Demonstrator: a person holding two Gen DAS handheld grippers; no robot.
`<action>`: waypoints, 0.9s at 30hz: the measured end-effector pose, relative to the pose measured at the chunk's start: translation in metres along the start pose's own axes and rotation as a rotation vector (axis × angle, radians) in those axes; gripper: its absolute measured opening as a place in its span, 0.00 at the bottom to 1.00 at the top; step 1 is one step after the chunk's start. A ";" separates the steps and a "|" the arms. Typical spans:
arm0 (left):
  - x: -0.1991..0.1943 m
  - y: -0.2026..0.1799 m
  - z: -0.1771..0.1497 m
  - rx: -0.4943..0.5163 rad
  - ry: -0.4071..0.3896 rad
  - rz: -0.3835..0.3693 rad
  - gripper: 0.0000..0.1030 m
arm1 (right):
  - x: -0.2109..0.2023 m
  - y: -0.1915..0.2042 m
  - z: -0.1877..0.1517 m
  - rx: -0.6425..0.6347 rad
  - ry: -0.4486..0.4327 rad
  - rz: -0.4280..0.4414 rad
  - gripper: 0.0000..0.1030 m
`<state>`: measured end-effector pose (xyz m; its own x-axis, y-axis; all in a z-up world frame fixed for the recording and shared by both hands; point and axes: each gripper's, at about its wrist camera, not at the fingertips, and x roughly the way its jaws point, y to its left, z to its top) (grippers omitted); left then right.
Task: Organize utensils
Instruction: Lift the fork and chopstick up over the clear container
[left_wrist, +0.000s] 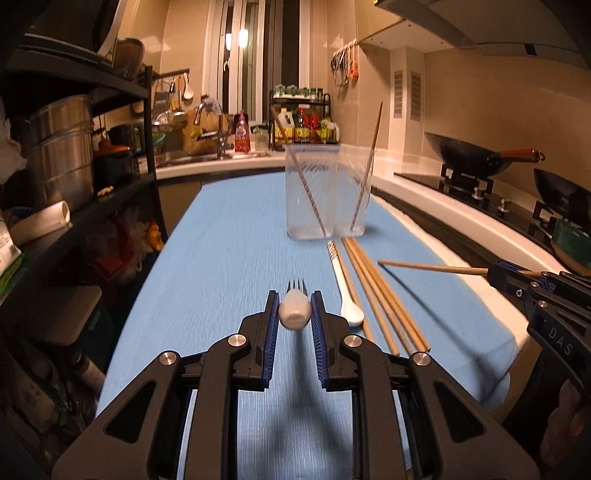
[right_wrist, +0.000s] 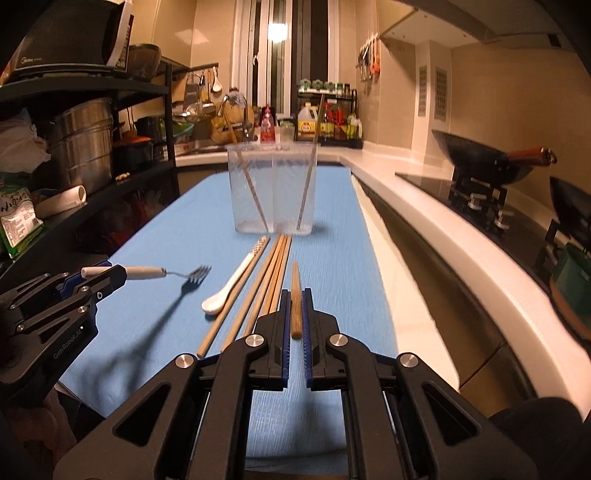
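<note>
My left gripper (left_wrist: 294, 301) is shut on a white-handled fork (left_wrist: 294, 312), held above the blue mat; it also shows in the right wrist view (right_wrist: 147, 273). My right gripper (right_wrist: 295, 295) is shut on a wooden chopstick (right_wrist: 295, 295), also seen in the left wrist view (left_wrist: 432, 266). A clear two-compartment holder (right_wrist: 273, 192) stands ahead with one utensil in each side. A white spoon (right_wrist: 232, 284) and several wooden chopsticks (right_wrist: 266, 280) lie on the mat before it.
The blue mat (left_wrist: 229, 240) covers a narrow table. A black shelf rack with steel pots (left_wrist: 62, 162) stands on the left. A white counter with a stove and woks (right_wrist: 491, 162) runs along the right. A sink and bottles stand at the back.
</note>
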<state>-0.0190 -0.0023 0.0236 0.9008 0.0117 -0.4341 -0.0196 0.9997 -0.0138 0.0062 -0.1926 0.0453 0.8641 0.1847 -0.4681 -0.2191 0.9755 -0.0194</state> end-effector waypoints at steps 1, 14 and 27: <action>-0.003 0.000 0.003 0.000 -0.013 -0.002 0.17 | -0.004 -0.002 0.005 0.001 -0.017 0.000 0.06; -0.013 0.013 0.065 -0.056 -0.073 -0.055 0.17 | -0.022 -0.009 0.076 -0.048 -0.104 0.066 0.06; 0.014 0.016 0.121 -0.065 -0.047 -0.077 0.17 | 0.003 -0.016 0.134 -0.041 -0.092 0.106 0.06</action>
<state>0.0457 0.0169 0.1259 0.9201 -0.0631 -0.3865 0.0242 0.9942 -0.1048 0.0729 -0.1913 0.1630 0.8728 0.2981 -0.3865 -0.3275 0.9448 -0.0110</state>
